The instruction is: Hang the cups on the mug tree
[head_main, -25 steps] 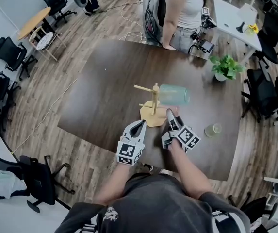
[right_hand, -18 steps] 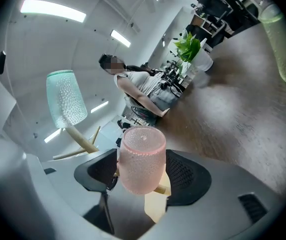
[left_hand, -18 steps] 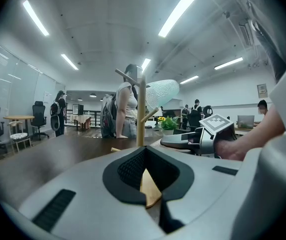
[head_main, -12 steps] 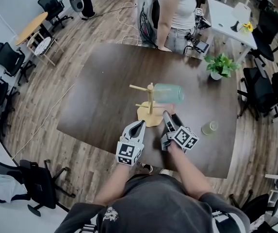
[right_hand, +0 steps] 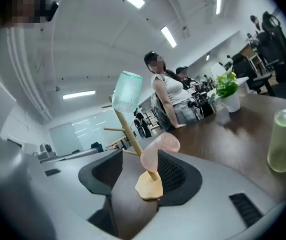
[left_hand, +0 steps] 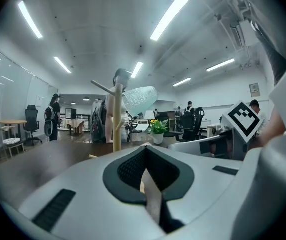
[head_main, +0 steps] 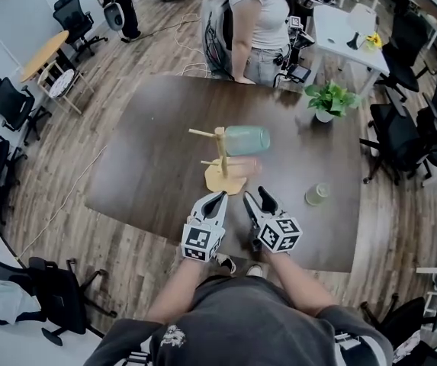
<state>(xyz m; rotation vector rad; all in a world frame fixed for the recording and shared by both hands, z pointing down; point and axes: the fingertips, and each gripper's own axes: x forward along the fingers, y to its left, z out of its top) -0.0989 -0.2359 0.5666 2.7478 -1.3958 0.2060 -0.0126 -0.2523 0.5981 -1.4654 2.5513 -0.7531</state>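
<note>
Status: two cups hang on the tree, a blue cup on an upper peg and a pink cup on a lower one. The green cup stands upright on the desk, well right of the tree, not yet hung.

Right hand-held gripper: jaws apart and holding nothing, though they have just been closing. The pink cup and the tree's base show beyond the jaws, ungripped. Left hand-held gripper: jaws together, empty, just beside the right.

Assessment: the step in hand appears to be fetching the green cup.

Recommendations:
- Reopen the right jaws wide before arrival.
- Approach from the side and seat the pads squarely on the wall, which looks smooth and may slip.
- Lift clear before swinging across, passing wide of the pink cup.
- Aim the mouth at a bare peg on the tree's left.
</note>
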